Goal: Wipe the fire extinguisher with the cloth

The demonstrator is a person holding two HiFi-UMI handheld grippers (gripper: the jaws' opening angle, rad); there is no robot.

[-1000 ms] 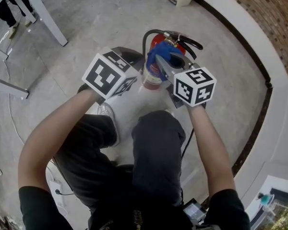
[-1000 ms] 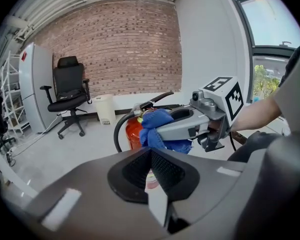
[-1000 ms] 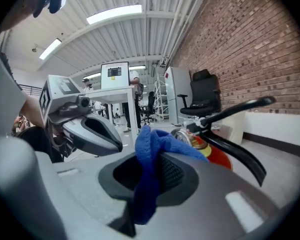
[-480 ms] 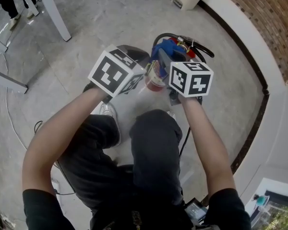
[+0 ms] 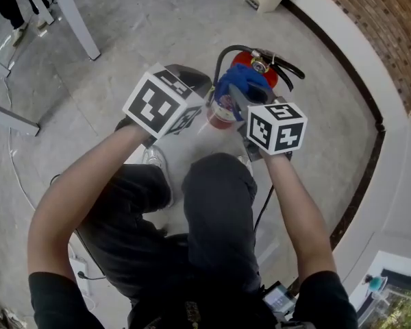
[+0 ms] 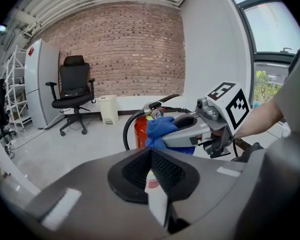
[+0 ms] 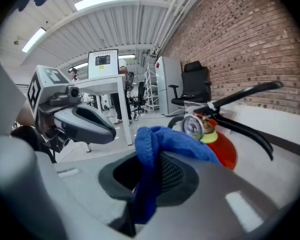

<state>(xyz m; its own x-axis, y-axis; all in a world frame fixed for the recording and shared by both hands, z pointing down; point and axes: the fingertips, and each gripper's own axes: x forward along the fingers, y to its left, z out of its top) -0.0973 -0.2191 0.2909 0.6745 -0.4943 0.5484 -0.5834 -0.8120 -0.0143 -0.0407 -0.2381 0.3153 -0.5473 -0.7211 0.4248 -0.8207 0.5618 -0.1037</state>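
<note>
Left gripper (image 6: 151, 160): we read its jaws as clenched together, with nothing between them.
Right gripper (image 7: 152, 176): we read its jaws as clamped on the cloth (image 7: 170, 144), a blue bundle that bulges out ahead of the tips.
Fire extinguisher (image 5: 245, 59): it stands upright on the floor (image 5: 123, 40), directly ahead of both grippers, red with 1 black hose (image 6: 127, 129) looping up its side.
Cloth position: it lies against the top of the fire extinguisher, just beside the gauge (image 7: 192, 126) and under the black lever (image 7: 245, 96).
Left gripper position: its tip sits just beside the fire extinguisher, on the side away from the right gripper; we cannot tell whether it touches.
Gripper spacing: the 2 tips are near each other, with the fire extinguisher between them.
Background: 1 black chair (image 6: 75, 91) stands well beyond the left gripper, at the brick wall (image 6: 120, 49).
</note>
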